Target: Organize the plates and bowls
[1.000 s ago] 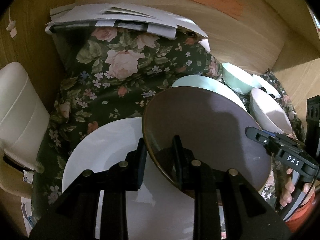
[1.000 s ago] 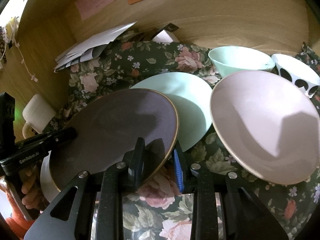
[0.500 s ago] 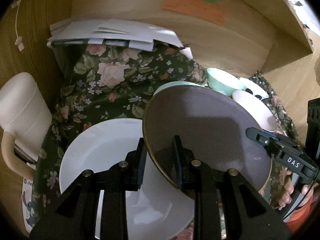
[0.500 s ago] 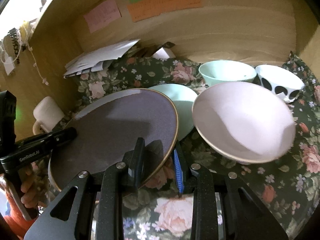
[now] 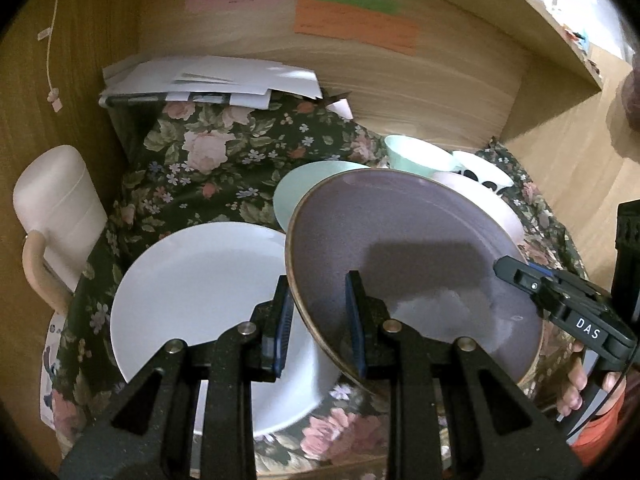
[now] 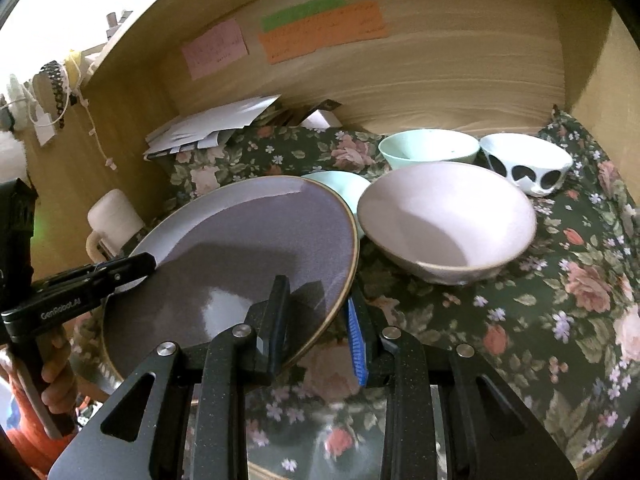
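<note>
The purple plate clamped in the jaws hid most of the mint plate beyond it and the near side of the white plate to the left of the jaws. The pink bowl showed only as a thin edge behind it. The writing on the orange note was too small to read. The cream mug was partly cut by shadow at the frame edge.

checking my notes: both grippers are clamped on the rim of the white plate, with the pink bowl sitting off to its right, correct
Not quite: both grippers clamp the purple plate, not the white plate, which lies flat beneath it in the left wrist view. The pink bowl does sit to its right.
</note>
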Demonstrator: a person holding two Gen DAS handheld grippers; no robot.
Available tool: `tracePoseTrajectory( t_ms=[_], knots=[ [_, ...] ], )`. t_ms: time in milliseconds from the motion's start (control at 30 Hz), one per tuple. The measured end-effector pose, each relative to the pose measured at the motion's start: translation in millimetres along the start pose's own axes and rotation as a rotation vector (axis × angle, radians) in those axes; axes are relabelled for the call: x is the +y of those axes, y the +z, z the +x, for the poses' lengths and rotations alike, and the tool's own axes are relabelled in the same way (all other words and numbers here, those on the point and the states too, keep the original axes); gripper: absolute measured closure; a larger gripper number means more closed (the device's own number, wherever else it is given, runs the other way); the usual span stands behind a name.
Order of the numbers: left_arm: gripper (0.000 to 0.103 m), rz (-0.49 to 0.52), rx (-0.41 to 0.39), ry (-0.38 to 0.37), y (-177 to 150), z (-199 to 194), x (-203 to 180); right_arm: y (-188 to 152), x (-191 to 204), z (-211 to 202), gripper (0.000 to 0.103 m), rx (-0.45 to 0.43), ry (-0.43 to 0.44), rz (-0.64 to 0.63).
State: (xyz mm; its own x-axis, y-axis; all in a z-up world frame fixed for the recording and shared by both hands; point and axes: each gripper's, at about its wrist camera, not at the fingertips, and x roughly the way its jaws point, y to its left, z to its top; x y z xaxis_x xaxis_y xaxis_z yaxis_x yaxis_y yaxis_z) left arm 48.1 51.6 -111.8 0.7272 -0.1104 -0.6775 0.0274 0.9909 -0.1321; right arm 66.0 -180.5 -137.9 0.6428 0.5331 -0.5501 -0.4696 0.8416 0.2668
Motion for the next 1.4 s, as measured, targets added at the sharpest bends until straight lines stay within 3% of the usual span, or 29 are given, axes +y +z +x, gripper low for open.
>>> tracePoseTrajectory(
  t_ms=[567, 1400],
  knots=[
    [0.077, 0.005, 0.041, -0.015, -35, -1, -34, -35, -20, -25, 0.079, 0.02, -0.015, 0.035],
    [0.077, -0.014, 0.136, -0.037, -58, 41, -47, -51, -49, -7, 0.079, 0.094, -0.054, 0.051]
  ],
)
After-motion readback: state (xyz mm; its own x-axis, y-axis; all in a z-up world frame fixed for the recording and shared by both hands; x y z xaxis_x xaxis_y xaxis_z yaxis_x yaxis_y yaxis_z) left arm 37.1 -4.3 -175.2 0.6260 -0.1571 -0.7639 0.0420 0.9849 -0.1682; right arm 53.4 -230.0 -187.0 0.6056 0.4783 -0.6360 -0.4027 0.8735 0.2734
